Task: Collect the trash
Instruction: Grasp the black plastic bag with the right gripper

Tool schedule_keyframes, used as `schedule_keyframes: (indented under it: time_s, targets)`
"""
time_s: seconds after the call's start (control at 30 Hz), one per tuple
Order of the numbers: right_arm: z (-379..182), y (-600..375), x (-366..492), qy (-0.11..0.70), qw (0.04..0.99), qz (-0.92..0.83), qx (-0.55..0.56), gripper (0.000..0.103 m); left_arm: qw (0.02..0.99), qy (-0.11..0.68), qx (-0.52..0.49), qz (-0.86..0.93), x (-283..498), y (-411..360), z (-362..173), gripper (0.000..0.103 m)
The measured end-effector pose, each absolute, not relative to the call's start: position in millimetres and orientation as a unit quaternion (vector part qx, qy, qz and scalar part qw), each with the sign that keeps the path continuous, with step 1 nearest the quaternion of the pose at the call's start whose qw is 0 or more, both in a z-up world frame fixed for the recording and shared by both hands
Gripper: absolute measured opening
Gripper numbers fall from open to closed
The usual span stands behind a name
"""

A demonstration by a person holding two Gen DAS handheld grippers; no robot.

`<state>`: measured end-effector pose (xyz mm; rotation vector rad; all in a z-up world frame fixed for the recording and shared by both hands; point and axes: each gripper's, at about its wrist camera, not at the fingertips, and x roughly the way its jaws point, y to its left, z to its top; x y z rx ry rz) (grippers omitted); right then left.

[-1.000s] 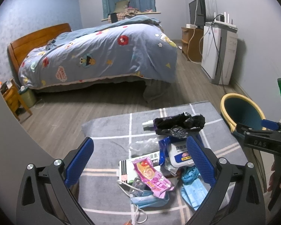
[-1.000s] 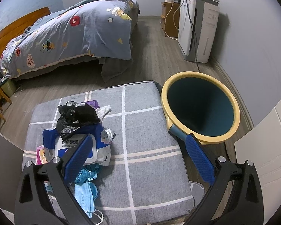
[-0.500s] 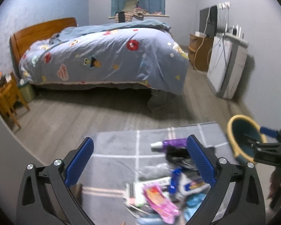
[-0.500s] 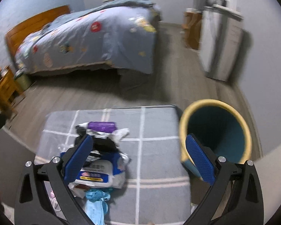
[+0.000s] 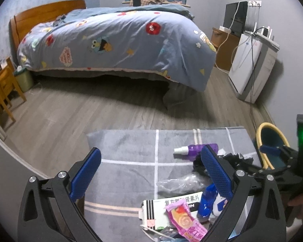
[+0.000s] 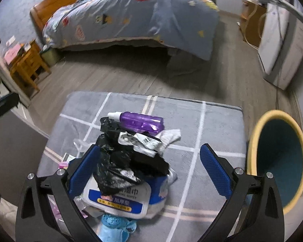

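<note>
A grey checked mat [image 6: 212,125] covers the floor in front of the bed [image 5: 119,40], and a blue bin with a yellow rim [image 6: 276,155] stands just off its right edge. The trash sits heaped on the near part of the mat, well clear of the bin. Largest in the pile is a white-and-blue wet-wipe pack [image 6: 121,197], soft and likely light, best pinched across its sealed end. Draped on it is a crumpled black plastic bag [image 6: 119,161], limp and slippery, so a bunched fold should give the surest hold. Behind lies a purple bottle [image 6: 141,121] on its side, rigid and smooth, probably best taken across its body. The right gripper [image 6: 149,173] hangs over the bag with its jaws spread wide and empty; the left gripper [image 5: 151,173] is likewise spread, holding nothing, above bare mat beside a pink wrapper [image 5: 183,221].
</note>
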<state>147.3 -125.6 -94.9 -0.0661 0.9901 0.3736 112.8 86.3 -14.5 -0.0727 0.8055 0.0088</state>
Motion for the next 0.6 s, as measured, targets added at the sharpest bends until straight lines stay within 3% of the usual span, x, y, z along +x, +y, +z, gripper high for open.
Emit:
schedule_keyframes:
  time_s: [0.07, 0.2, 0.27, 0.33, 0.47, 0.6]
  targets:
    - [-100, -120, 149, 0.477, 0.858, 0.184, -0.048, 0.095, 0.914, 0.403, -0.047, -0.008, 116, 86, -19, 0.098]
    - [-109, -110, 146, 0.487, 0.843, 0.205, -0.097, 0.074, 0.912, 0.408, -0.031, -0.015, 118, 78, -22, 0.098]
    - [-112, -108, 143, 0.490, 0.838, 0.214, -0.111, 0.049, 0.913, 0.407, -0.026, -0.016, 118, 74, -21, 0.098]
    - [-112, -106, 138, 0.488, 0.835, 0.220, -0.127, 0.036, 0.913, 0.406, -0.030, -0.018, 118, 72, -20, 0.098]
    - [-100, -114, 131, 0.486, 0.837, 0.215, -0.131, 0.027, 0.913, 0.407, -0.024, -0.021, 118, 67, -20, 0.098]
    - [-60, -142, 130, 0.496, 0.843, 0.192, -0.084, 0.026, 0.914, 0.403, -0.010, -0.036, 124, 56, -18, 0.098]
